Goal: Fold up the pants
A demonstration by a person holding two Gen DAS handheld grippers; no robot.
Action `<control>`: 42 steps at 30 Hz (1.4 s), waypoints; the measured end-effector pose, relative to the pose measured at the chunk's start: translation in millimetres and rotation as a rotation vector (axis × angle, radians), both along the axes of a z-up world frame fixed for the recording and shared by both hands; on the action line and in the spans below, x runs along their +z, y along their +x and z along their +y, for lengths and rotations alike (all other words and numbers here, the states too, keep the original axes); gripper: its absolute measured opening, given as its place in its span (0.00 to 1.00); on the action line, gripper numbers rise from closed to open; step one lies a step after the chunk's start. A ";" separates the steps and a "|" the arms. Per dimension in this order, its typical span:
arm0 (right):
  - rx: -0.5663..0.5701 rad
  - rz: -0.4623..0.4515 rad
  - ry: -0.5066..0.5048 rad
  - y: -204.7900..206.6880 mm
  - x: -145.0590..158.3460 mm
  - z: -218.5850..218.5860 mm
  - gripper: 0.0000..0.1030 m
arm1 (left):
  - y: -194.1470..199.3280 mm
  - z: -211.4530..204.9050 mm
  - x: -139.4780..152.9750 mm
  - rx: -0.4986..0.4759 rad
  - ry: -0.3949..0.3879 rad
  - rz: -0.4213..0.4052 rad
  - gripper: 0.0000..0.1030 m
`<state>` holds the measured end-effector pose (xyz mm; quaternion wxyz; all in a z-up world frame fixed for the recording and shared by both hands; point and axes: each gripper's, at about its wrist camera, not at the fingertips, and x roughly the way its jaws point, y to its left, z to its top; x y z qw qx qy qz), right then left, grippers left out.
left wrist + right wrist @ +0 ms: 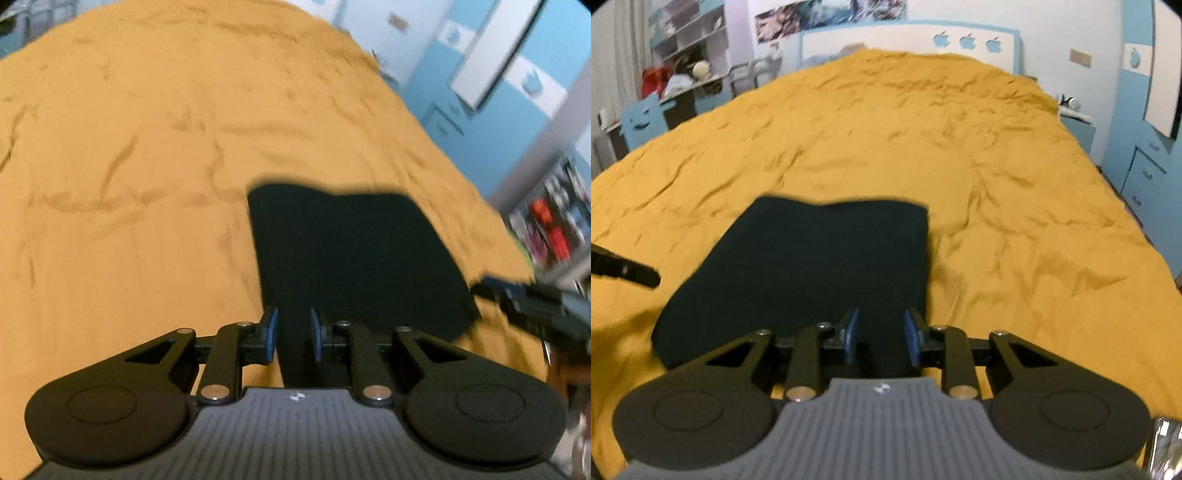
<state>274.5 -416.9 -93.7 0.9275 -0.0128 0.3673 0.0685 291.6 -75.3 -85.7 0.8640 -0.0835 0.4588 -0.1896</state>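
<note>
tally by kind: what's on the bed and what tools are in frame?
Black folded pants: 1
Mustard bedspread: 1
Grippers: 2, left gripper, right gripper, both with jaws open, near the pants' close edge
Total: 4

Dark pants (812,258), folded into flat rectangle, lying on wrinkled mustard bedspread (997,166).

Pants (812,266) on bedspread (997,166), left claw (293,334) and right claw (881,338) at near edge
</note>
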 end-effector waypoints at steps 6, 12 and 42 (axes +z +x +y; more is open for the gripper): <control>-0.042 -0.032 0.048 46.4 -5.5 -5.4 0.11 | 56.9 -17.7 -10.8 0.077 -0.014 -0.085 0.17; -0.059 -0.014 0.075 90.2 -30.3 -9.1 0.10 | 91.2 -31.5 -41.8 0.103 -0.001 -0.063 0.13; -0.236 0.231 0.698 50.8 -69.7 -81.3 0.47 | 67.3 25.6 -72.3 0.189 -0.318 0.255 0.57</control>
